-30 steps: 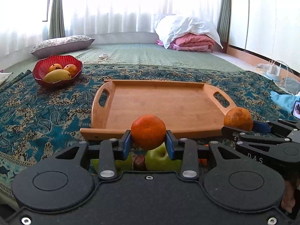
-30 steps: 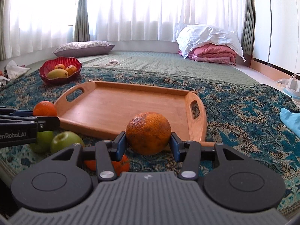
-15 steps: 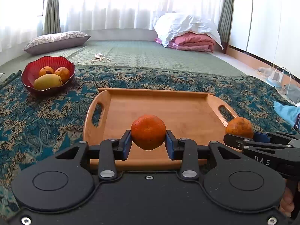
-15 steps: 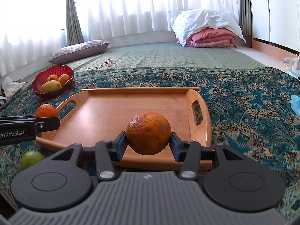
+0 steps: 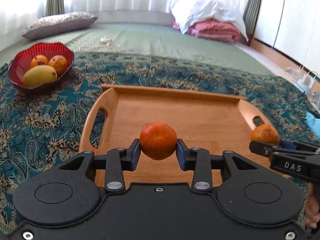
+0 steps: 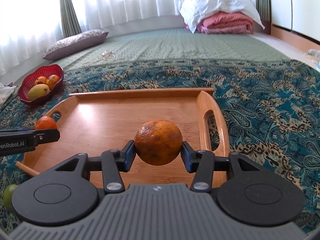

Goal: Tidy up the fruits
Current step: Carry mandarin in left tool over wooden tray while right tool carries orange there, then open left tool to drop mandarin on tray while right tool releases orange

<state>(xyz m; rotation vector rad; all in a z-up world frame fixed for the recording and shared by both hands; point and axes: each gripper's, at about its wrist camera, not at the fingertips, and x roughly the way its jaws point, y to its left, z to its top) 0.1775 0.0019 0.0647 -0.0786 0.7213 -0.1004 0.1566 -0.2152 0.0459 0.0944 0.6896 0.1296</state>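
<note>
My left gripper point(image 5: 158, 154) is shut on a bright orange point(image 5: 158, 141) and holds it above the near part of the wooden tray point(image 5: 180, 98). My right gripper point(image 6: 158, 154) is shut on a darker, blotchy orange point(image 6: 158, 142) above the tray's right half point(image 6: 202, 108). The right gripper and its orange point(image 5: 265, 134) also show at the right of the left wrist view. The left gripper and its orange point(image 6: 45, 123) show at the left of the right wrist view. The tray floor holds no fruit.
A red bowl point(image 5: 18, 68) with a mango and two small orange fruits sits far left on the patterned blanket point(image 5: 50, 116). A green apple point(image 6: 8, 194) lies near the tray's front left corner. A pillow point(image 5: 58, 25) and folded bedding point(image 5: 212, 20) lie beyond.
Both grippers have risen and moved forward over the tray with their oranges. The loose green apples and other fruit near the front have dropped out of the left wrist view.
</note>
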